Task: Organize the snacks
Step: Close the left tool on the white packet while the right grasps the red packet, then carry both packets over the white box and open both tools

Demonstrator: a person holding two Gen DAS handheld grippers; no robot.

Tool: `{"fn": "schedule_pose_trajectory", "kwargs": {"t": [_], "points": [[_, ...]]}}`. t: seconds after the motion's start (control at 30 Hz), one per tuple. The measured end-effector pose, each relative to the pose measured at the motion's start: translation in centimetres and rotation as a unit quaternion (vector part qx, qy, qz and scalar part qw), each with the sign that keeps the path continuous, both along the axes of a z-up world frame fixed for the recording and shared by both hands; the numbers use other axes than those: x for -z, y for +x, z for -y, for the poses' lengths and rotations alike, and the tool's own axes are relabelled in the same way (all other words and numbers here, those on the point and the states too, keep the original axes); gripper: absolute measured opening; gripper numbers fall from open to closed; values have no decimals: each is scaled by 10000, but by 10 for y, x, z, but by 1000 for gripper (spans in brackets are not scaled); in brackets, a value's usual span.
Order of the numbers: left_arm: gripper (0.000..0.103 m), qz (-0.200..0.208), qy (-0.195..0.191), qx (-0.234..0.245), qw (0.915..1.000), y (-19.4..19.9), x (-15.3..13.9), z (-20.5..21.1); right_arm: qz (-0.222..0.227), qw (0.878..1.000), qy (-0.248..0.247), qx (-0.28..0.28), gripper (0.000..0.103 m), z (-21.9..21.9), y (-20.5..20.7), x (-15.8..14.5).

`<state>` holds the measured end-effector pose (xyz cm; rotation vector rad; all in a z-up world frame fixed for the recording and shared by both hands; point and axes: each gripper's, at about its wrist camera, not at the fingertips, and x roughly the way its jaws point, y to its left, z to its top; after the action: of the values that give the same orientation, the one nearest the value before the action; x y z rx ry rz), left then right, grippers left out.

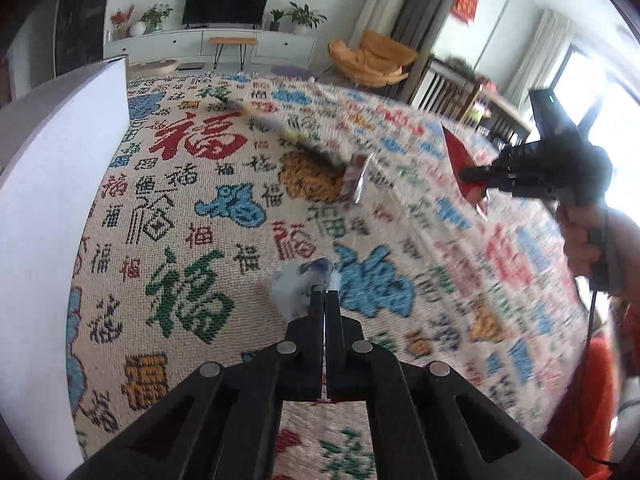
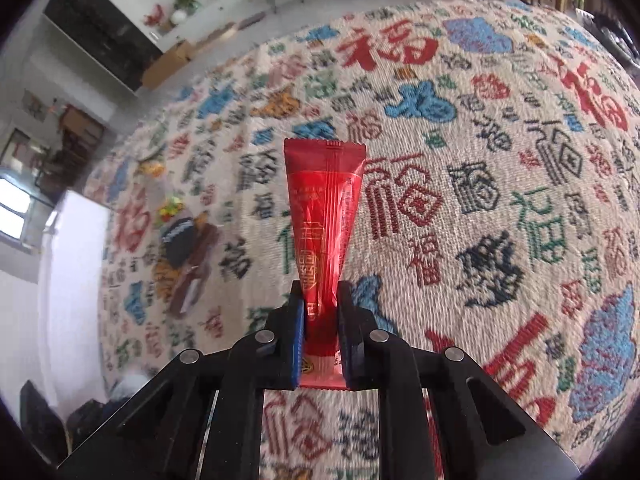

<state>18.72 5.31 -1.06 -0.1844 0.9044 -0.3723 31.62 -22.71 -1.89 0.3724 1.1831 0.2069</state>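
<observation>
You have open cloth [image 1: 248,264] mid-table; white box wall [image 1: 60,184] blocks left, loose snack packets [image 1: 356,178] clutter centre.

The woven cloth [image 1: 248,240] over my worktop is covered with one repeated Chinese character, 福, in red, green, blue, black and orange. The biggest red one [image 1: 200,136] sits toward the far side. The red snack packet [image 2: 326,216] my right claw [image 2: 320,312] grips carries gold print too small for me to read.
</observation>
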Motion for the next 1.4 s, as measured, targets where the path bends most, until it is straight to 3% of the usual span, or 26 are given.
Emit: {"fn": "schedule_pose_trajectory", "kwargs": {"t": [0.07, 0.13, 0.2, 0.23, 0.27, 0.33, 0.4, 0.5, 0.53, 0.6, 0.63, 0.67, 0.77, 0.9, 1.0, 1.13, 1.27, 1.4], "points": [[0, 45, -107, -65, 9999, -5, -5, -2, 174, 9992, 342, -148, 15, 1, -13, -23], [0, -157, -133, 42, 9998, -4, 0, -3, 348, 9973, 563, -330, 15, -5, -24, -44], [11, -155, 13, 158, 9998, -11, 0, 0, 548, 9948, 674, -533, 15, -16, -34, -65], [32, -100, 179, 214, 9996, -14, -1, 3, 622, 9936, 730, -599, 15, -24, -36, -71], [64, -4, 339, 266, 9991, -19, -3, 7, 678, 9923, 798, -660, 15, -31, -40, -75], [89, 269, 538, 359, 9975, -28, -7, 13, 739, 9902, 899, -776, 15, -40, -47, -82], [89, 384, 674, 495, 9958, -31, -5, 18, 741, 9888, 971, -862, 15, -48, -55, -82], [88, 109, 935, 618, 9936, -16, 16, 32, 690, 9867, 1105, -968, 15, -55, -65, -79], [79, 19, 1023, 622, 9928, -11, 23, 37, 685, 9860, 1134, -1010, 15, -58, -69, -79], [44, -138, 1279, 597, 9899, -2, 35, 46, 693, 9849, 1172, -1072, 15, -60, -74, -78], [25, 5, 1423, 457, 9888, -1, 34, 46, 698, 9843, 1198, -1090, 15, -60, -78, -78], [20, -13, 1298, 423, 9906, 0, 34, 43, 705, 9838, 1228, -1102, 15, -60, -81, -79], [19, -33, 653, 209, 9976, -1, 30, 24, 741, 9828, 1268, -1123, 15, -58, -91, -84], [19, 173, -12, -17, 9998, -13, 14, 1, 854, 9815, 1176, -1247, 15, -62, -96, -93], [19, 419, -541, -193, 9975, -27, -14, -16, 961, 9788, 1162, -1384, 15, -76, -97, -103], [19, 854, -1267, -431, 9873, -58, -71, -55, 1026, 9709, 1379, -1665, 15, -109, -99, -122], [19, 1356, -1033, -896, 9813, -95, -124, -116, 1145, 9516, 1755, -2250, 15, -176, -104, -153], [22, 1326, -429, -1796, 9738, -127, -138, -190, 1131, 9224, 2224, -2948, 17, -265, -116, -173]]}}
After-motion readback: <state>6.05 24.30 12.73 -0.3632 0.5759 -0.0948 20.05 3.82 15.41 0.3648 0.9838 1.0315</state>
